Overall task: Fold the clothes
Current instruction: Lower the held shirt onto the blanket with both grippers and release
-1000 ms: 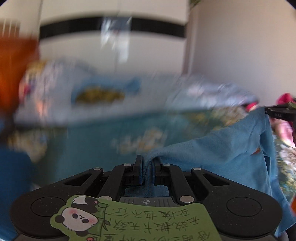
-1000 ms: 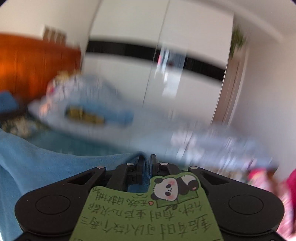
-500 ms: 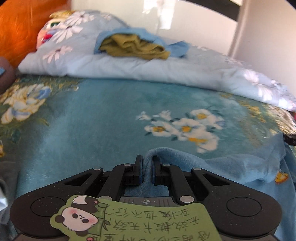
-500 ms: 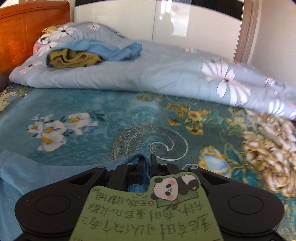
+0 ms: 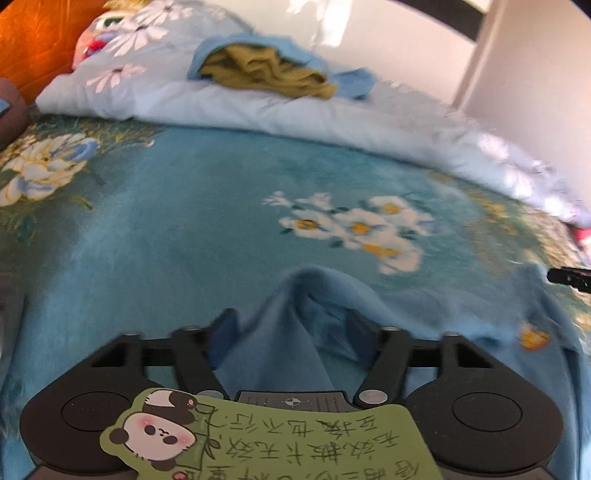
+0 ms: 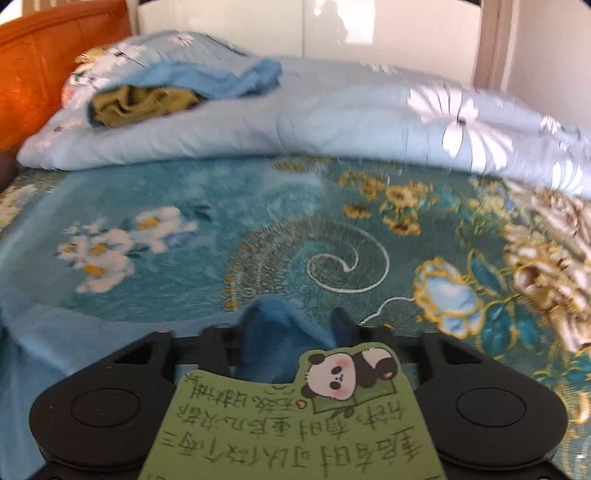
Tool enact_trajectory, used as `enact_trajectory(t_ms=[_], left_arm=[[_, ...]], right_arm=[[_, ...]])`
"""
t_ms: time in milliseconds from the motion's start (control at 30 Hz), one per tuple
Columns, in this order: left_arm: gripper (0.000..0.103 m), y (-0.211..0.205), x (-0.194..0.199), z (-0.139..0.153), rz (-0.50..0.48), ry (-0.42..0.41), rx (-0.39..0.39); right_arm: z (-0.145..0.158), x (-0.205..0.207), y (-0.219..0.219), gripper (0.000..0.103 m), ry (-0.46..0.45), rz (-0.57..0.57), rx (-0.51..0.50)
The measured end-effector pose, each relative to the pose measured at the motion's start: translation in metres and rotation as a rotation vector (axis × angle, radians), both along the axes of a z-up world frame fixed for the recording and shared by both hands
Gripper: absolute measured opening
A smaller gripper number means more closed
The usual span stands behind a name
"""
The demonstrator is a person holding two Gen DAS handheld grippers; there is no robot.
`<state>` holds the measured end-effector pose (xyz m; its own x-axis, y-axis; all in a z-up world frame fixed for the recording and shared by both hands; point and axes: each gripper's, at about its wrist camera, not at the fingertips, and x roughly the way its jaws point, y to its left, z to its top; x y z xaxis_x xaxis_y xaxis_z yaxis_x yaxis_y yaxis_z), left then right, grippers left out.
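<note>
A light blue garment [image 5: 424, 317] lies on the teal floral bedspread [image 5: 184, 221]. A peaked fold of it rises between the spread fingers of my left gripper [image 5: 291, 325], which is open. In the right wrist view the same garment [image 6: 74, 332] spreads to the left, and a fold of it sits between the parted fingers of my right gripper [image 6: 291, 325], also open. The right gripper's tip shows at the left wrist view's right edge [image 5: 570, 277].
A rolled pale blue floral quilt [image 6: 332, 122] lies across the back of the bed, with an olive garment [image 6: 140, 103] and a blue one [image 6: 221, 77] heaped on it. An orange headboard [image 6: 37, 74] stands at the left. White wardrobe doors [image 6: 369, 29] stand behind.
Both grippers have opened and let go of the blue garment, whose pinched folds now stand loose between the fingers. Earlier they lowered it from the air onto the bedspread.
</note>
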<state>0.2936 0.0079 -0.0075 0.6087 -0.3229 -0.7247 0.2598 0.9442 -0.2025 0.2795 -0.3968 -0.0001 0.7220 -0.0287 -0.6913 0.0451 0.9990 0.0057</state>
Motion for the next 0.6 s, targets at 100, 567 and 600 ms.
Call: enact_trajectory(t_ms=[100, 567, 600], left_arm=[[0.093, 0.005, -0.040, 0.007, -0.030, -0.083, 0.001], [0.103, 0.017, -0.133, 0.007, 0.039, -0.150, -0.161], [0.103, 0.017, -0.133, 0.009, 0.045, -0.154, -0.169]], right_arm=[[0.020, -0.040, -0.003, 0.065, -0.052, 0.011, -0.008], [-0.029, -0.234, -0.032, 0.082, 0.073, -0.301, 0.181], [-0.033, -0.234, -0.028, 0.079, 0.078, -0.305, 0.185]])
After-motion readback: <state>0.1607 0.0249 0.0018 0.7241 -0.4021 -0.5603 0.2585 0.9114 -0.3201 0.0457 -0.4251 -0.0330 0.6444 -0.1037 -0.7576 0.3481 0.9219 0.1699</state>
